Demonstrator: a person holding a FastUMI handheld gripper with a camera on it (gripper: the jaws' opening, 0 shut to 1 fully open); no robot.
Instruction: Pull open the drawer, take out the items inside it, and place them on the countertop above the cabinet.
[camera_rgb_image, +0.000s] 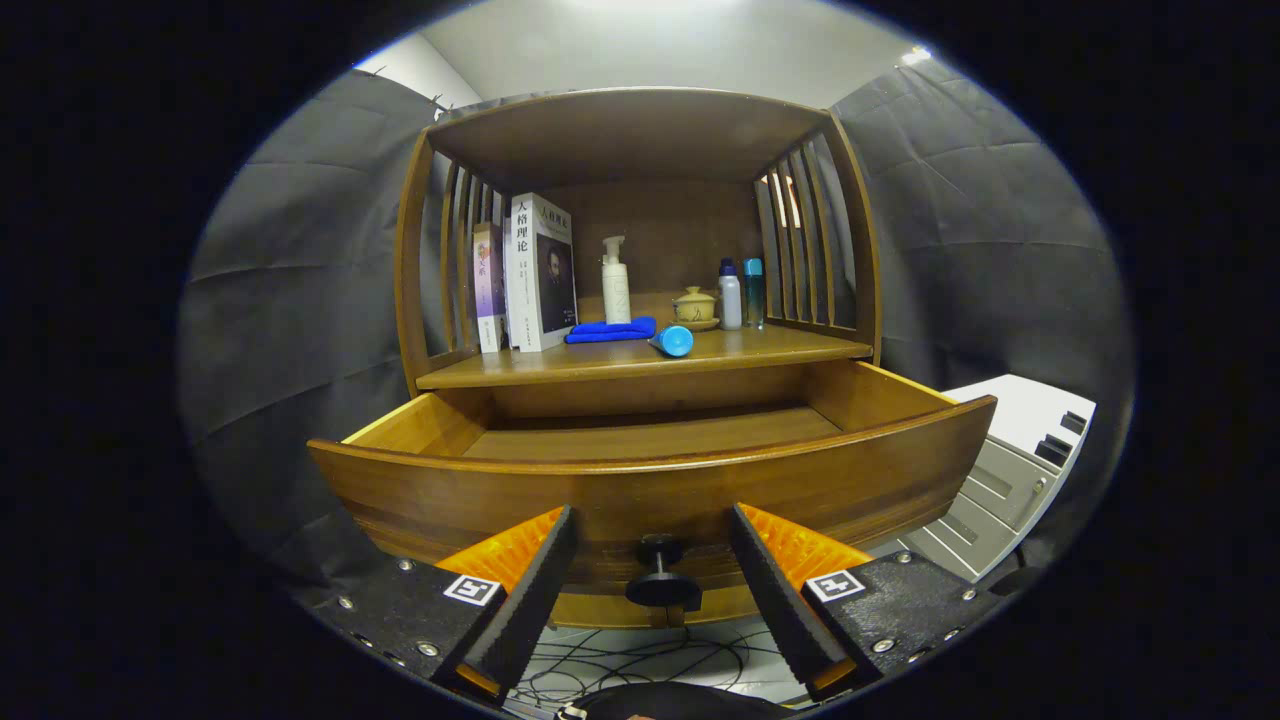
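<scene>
You are holding the gripper (652, 570) with its fingers spread apart on either side of the drawer's knob (661, 580), not pinching it. The drawer (650, 470) is standing pulled open, its visible floor bare; a blue cloth (611, 330) and blue tube (672, 341) are lying on the counter (640, 358), so the emptying looks done.

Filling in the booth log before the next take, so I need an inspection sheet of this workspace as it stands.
Surface: wooden countertop above the drawer, partly occupied.
Job's things: wooden drawer pulled open; visible floor bare; black round knob free.
Clutter: upright books, folded blue cloth, white pump bottle, blue tube lying down, tan lidded cup, two small bottles.
Grippers: gripper open, fingers either side of the knob, not touching.
Cables: black cables on the floor below.
Surroundings: grey-white cabinet beside the drawer.
</scene>
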